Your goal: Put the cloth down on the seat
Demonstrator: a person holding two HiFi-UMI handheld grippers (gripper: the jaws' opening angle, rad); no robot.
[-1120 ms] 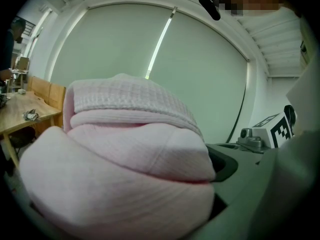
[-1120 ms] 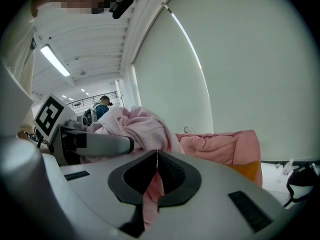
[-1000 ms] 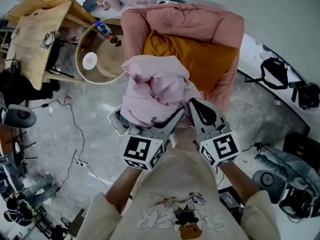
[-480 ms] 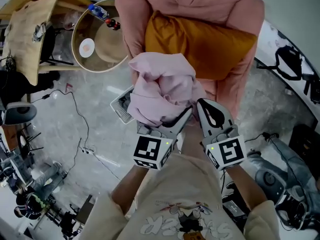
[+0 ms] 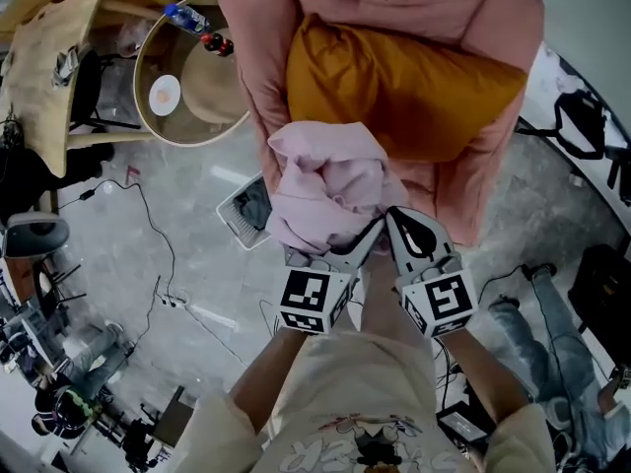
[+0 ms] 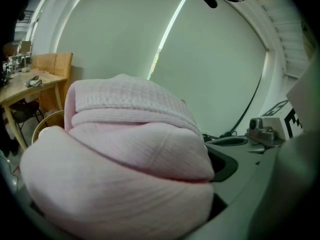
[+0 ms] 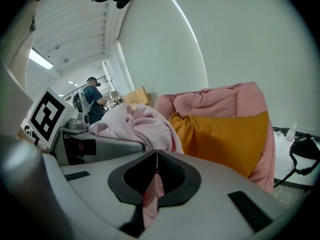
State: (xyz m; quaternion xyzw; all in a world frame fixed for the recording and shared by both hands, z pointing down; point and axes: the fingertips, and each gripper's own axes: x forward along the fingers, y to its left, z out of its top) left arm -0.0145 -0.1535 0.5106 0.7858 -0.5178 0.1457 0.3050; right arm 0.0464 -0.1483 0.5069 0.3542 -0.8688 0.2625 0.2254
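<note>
My right gripper (image 5: 399,227) is closed. In its own view the jaws meet along a thin line, and a narrow strip of the pink cloth (image 5: 325,187) is pinched between them and hangs out below. My left gripper (image 5: 355,244) sits just beside it at 9 o'clock, its tip buried under the cloth. In the left gripper view the bundle bulges over the jaws and covers them almost entirely, so I read it as clamped on the cloth as well.

The cloth is bunched in a loose heap at 11 o'clock from the two grippers and is carried on them. From the head view it lies over the front edge of the pink armchair (image 5: 473,28). The orange cushion (image 5: 394,87) on the seat is at 12 o'clock, just beyond the heap. A round table (image 5: 187,77) stands off at 10 o'clock, on the floor beside the armchair.
</note>
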